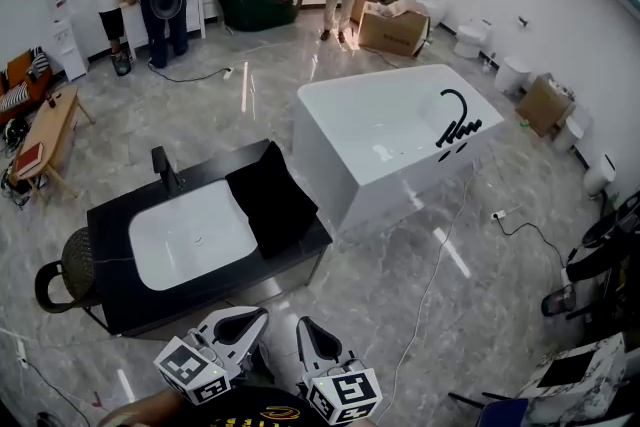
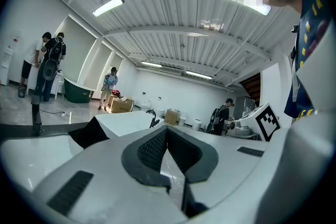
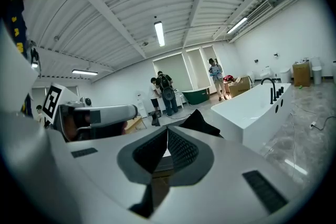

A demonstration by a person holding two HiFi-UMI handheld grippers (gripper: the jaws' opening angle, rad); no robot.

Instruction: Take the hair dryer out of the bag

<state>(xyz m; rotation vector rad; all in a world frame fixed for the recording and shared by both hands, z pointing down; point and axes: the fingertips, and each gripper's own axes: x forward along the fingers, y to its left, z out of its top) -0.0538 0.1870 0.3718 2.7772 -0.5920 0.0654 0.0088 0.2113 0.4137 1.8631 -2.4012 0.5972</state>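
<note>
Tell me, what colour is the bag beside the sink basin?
The bag is black, clearest in the head view.

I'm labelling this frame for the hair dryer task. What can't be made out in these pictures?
Hair dryer: in no view; the black bag, dark fabric, hides whatever is inside.
Bag's opening: head view, too small and dark to find.
Most of the counter: gripper views, covered by the left gripper and right gripper themselves.

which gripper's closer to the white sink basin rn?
Left. The left gripper hangs just off the near-right corner of the sink basin; the right gripper is farther right, in line with the black bag.
</note>
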